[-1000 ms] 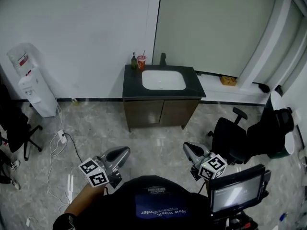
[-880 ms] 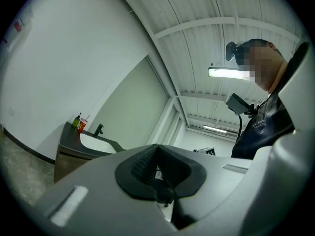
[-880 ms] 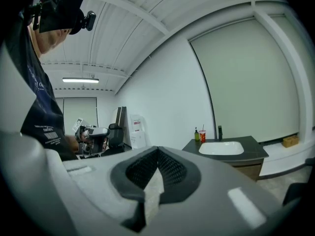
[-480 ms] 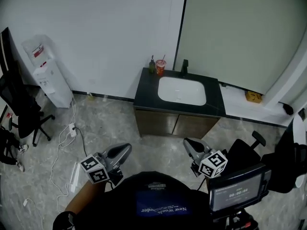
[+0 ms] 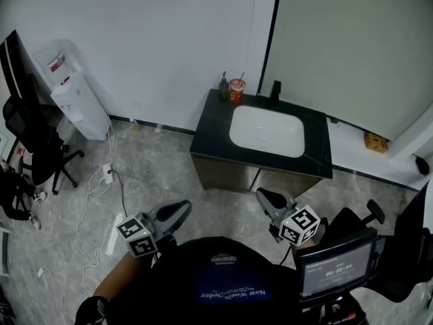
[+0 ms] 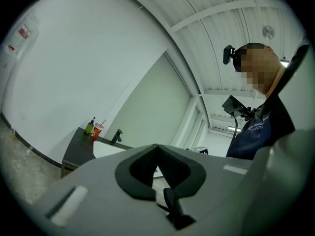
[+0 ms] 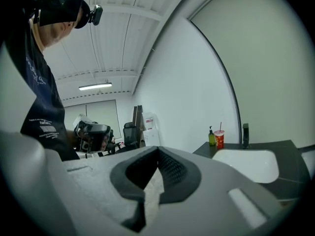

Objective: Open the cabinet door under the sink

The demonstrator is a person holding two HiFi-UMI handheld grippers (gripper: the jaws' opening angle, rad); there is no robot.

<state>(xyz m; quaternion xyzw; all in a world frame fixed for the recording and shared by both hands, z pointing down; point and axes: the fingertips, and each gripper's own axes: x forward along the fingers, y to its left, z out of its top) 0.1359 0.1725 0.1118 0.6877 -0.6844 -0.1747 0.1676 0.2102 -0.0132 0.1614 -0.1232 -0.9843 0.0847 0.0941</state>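
Observation:
The sink cabinet stands against the far wall in the head view, its two brown doors closed beneath a dark counter with a white basin. My left gripper is low at the left, short of the cabinet, with its jaws together and nothing in them. My right gripper is closer, just in front of the cabinet's right door, shut and empty too. In the left gripper view the left gripper shows the counter off to the left. In the right gripper view the right gripper shows the basin at the right.
A soap bottle, a red cup and a faucet stand at the counter's back. A water dispenser, an office chair and floor cables are at the left. Another chair is at the right.
The person has walked toward the sink: the cabinet now looks larger and nearer, and both grippers have come forward with it, still shut.

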